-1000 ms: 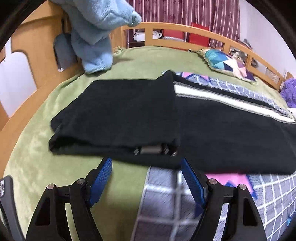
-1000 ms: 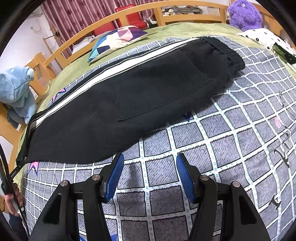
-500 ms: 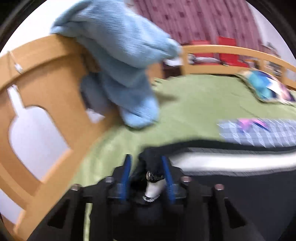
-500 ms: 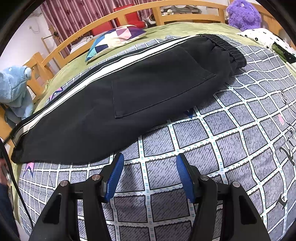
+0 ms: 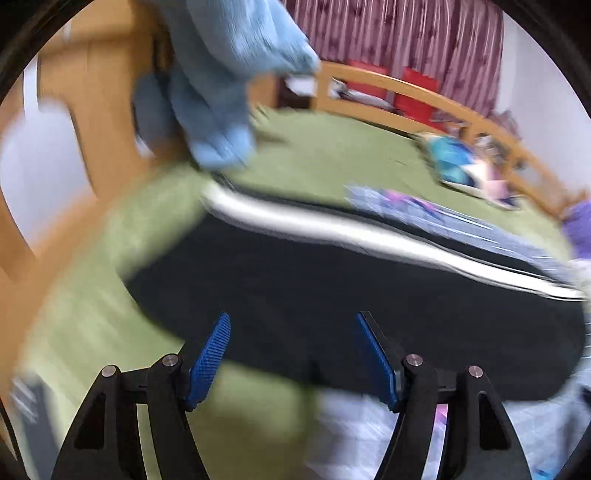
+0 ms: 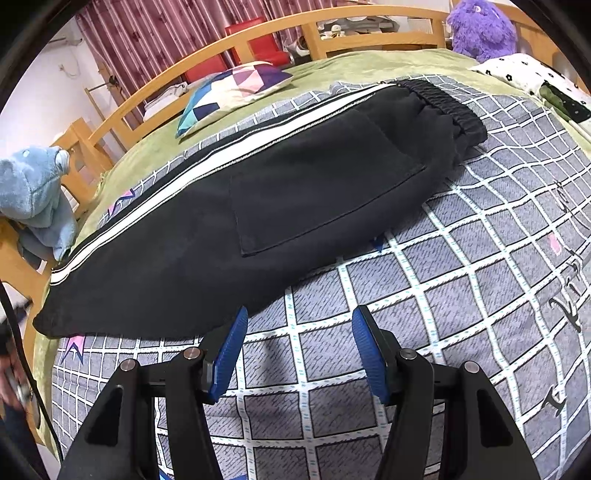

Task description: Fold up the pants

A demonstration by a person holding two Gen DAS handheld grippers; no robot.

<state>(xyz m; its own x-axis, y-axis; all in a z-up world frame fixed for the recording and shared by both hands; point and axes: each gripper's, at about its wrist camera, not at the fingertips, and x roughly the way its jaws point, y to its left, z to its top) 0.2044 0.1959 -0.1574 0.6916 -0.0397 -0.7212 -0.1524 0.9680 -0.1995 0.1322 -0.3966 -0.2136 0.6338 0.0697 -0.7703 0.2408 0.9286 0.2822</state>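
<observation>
The black pants (image 6: 295, 192) with a white side stripe lie stretched flat across the bed, waistband at the far right, leg end at the left. They also show, blurred, in the left wrist view (image 5: 332, 295). My left gripper (image 5: 293, 354) is open and empty just in front of the leg end's near edge. My right gripper (image 6: 295, 347) is open and empty over the grey checked sheet (image 6: 461, 314), just in front of the pants' near edge.
A blue plush toy (image 6: 37, 192) hangs on the wooden bed rail (image 6: 155, 92) at the left. A patterned pillow (image 6: 232, 88) lies on the green blanket (image 6: 354, 66) behind the pants. A purple plush (image 6: 480, 29) sits at the far right.
The folded-over leg end has been unfolded and laid out straight. My left gripper closed on the leg end, then let go and opened and pulled back. The right gripper barely moved.
</observation>
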